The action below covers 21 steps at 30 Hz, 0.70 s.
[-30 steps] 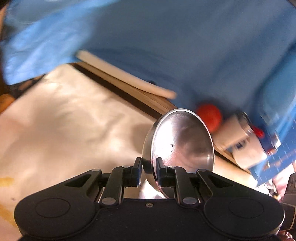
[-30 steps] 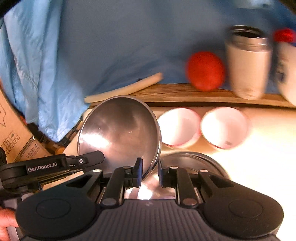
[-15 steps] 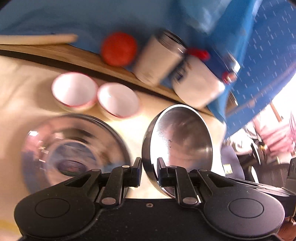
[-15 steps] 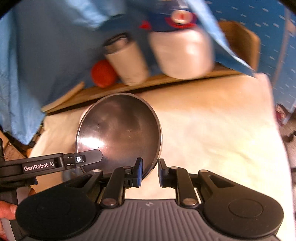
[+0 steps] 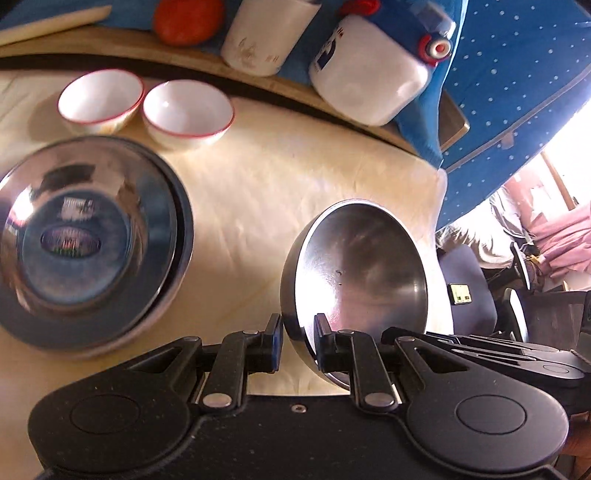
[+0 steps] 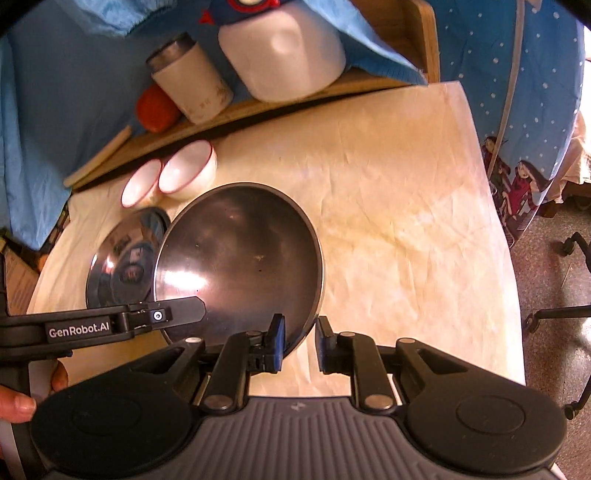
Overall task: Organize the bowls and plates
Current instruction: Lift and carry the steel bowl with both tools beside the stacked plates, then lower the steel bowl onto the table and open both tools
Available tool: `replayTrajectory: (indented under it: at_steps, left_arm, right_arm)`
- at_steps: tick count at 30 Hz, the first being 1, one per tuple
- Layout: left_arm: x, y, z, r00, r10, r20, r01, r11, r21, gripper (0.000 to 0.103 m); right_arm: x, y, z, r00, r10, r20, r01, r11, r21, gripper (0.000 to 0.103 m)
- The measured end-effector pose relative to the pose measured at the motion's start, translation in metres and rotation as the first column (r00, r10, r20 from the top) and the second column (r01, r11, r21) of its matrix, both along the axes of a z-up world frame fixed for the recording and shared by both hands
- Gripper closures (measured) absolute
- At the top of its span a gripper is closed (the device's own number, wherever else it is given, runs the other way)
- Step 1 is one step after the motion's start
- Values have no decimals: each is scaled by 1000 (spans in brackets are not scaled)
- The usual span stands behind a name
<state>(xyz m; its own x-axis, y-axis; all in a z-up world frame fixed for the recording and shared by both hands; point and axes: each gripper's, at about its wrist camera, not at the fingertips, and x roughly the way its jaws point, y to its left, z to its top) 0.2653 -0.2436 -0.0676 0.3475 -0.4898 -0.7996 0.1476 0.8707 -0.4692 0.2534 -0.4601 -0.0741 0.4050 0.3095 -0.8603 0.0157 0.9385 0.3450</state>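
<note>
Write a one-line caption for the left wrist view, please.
Left claw pinches a tilted steel bowl by its rim above the cloth, beside stacked steel plates.

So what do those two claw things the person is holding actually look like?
Both are matte black plastic. Each claw has two short fingers with blue pads on hinged links with silver pins. The right body is ribbed grey; the left one's side reads GenRobot.AI. No cables or sleeves show.

orange ball and white canister tops cut off above
</note>
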Motion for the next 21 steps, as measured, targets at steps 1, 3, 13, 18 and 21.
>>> replayTrajectory:
  at_steps: [1, 3, 13, 18, 21]
  left_arm:
    - [-2, -1, -2, 1000, 8, -5, -8, 1000, 5, 85]
    - [-4, -2, -3, 1000, 20, -15, -20, 1000, 16, 85]
    - [-9, -1, -5, 996, 80, -44, -77, 994, 73, 85]
    - [-8, 1, -6, 994, 91, -64, -86, 993, 78, 85]
    - [-5, 4, -6, 993, 93, -75, -87, 993, 80, 83]
  right_arm:
    - [1, 0, -2, 1000, 8, -7, -8, 1000, 2, 84]
    - [1, -1, -7, 999, 25, -23, -25, 1000, 9, 84]
    - [12, 2, -15, 994, 96, -45, -94, 995, 41, 84]
    - [16, 2, -15, 993, 108, -47, -106, 993, 50, 83]
    - [18, 2, -13, 994, 102, -41, -99, 993, 56, 78]
